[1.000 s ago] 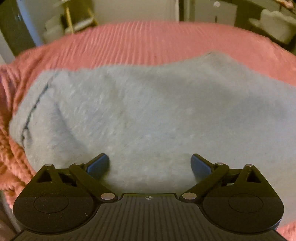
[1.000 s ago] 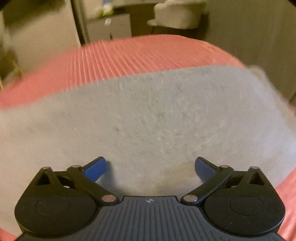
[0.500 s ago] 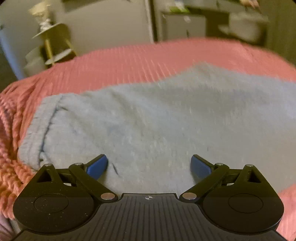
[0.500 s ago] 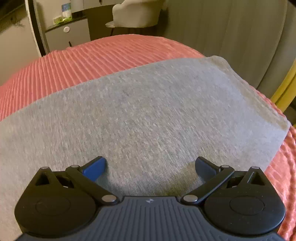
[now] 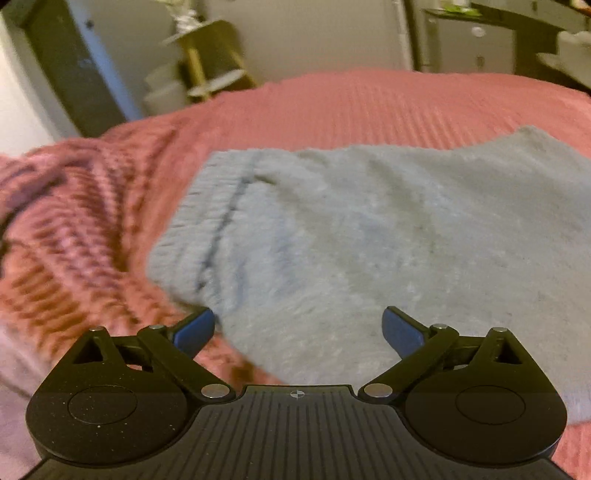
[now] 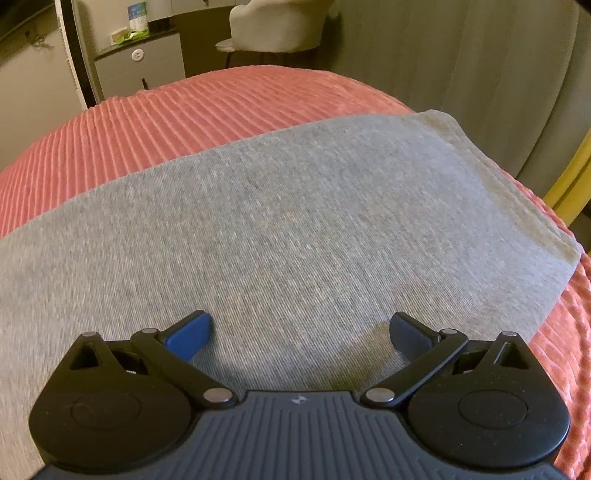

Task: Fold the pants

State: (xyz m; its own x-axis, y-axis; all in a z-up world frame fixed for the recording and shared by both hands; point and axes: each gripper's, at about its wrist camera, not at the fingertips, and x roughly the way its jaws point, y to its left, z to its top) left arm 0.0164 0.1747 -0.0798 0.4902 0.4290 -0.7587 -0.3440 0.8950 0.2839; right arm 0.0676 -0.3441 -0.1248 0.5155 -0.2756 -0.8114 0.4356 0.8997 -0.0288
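We count one pair of grey pants (image 5: pixel 369 236), laid flat on one bed covered by a ribbed coral-pink bedspread (image 5: pixel 369 107). We count two grippers, one per view.

In the left wrist view, the left gripper (image 5: pixel 298 330) has its jaws spread wide with nothing between them. The pants lie directly ahead of it and partly beneath it. The ribbed waistband (image 5: pixel 207 210) sits ahead and to the left. The near edge of the pants runs diagonally under the left blue fingertip (image 5: pixel 194 332), which sits over the bedspread beside that edge; the other fingertip sits over grey fabric. We cannot tell whether either fingertip touches the cloth. This view is blurred.

In the right wrist view, the right gripper (image 6: pixel 300 332) also has its jaws spread wide and holds nothing. The grey pants (image 6: pixel 295 221) fill the area ahead of and under it, with both fingertips over the fabric. The hem end (image 6: pixel 517 199) lies ahead and to the right, near the bed edge.

Background: one small cabinet (image 6: pixel 140 70) and one pale chair (image 6: pixel 277 26) stand beyond the bed.
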